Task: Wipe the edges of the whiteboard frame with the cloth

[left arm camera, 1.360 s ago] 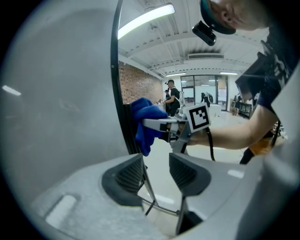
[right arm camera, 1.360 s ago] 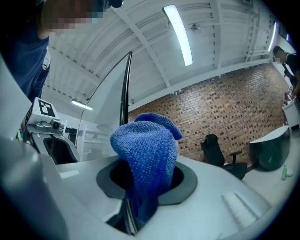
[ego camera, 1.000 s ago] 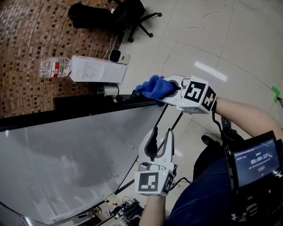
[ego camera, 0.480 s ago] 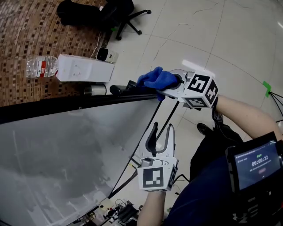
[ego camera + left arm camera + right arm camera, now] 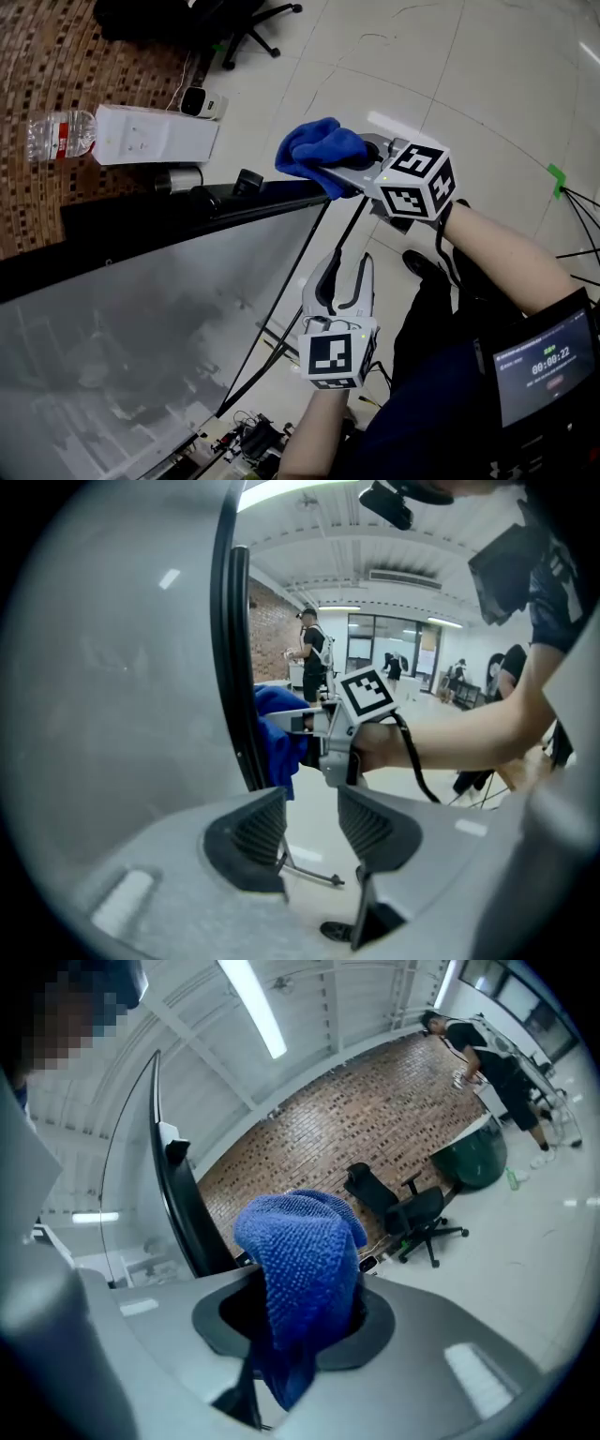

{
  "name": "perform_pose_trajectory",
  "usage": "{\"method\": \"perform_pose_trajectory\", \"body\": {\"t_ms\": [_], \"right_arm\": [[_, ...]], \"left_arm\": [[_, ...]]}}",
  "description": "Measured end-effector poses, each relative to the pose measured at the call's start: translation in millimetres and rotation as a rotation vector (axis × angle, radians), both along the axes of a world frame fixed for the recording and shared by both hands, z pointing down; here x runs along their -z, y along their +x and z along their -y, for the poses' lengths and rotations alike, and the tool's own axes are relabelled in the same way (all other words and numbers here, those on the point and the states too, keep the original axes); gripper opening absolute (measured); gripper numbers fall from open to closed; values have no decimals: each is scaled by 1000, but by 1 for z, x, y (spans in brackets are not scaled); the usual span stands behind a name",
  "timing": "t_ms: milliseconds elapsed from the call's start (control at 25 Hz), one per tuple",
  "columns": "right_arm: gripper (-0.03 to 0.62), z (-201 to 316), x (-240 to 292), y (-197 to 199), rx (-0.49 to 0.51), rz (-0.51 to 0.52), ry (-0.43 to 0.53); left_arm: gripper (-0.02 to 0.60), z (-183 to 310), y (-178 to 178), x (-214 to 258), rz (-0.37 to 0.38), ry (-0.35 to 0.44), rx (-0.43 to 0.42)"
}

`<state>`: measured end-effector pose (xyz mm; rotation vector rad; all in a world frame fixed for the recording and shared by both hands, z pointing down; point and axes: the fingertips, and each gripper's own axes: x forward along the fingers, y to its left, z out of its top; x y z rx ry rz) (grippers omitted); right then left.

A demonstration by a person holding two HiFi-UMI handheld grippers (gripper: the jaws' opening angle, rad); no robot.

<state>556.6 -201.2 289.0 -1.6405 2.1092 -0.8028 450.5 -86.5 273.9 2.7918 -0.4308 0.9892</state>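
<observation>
From the head view, the blue cloth [image 5: 314, 150] sits at the top right corner of the whiteboard frame [image 5: 234, 208], carried by the right gripper [image 5: 330, 176]. Only the right gripper view shows its fingers [image 5: 380, 1330] clamped on the bunched cloth, with the black frame just beside it. The left gripper view shows the left gripper [image 5: 309, 829] with fingers apart and nothing between them. In that view the cloth seems to touch the frame's side edge.
</observation>
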Motion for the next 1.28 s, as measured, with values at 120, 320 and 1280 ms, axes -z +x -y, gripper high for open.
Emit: {"method": "perform_pose_trajectory", "body": {"t_ms": [120, 320, 1280], "right_arm": [[112, 1, -17, 7, -9, 188, 10], [112, 3, -50, 2, 10, 344, -6], [109, 1, -108, -25, 43, 166, 15]], "left_arm": [[173, 0, 9, -9, 42, -42, 65], [172, -7, 18, -24, 96, -10, 58], [170, 6, 2, -146, 159, -51, 123]]}}
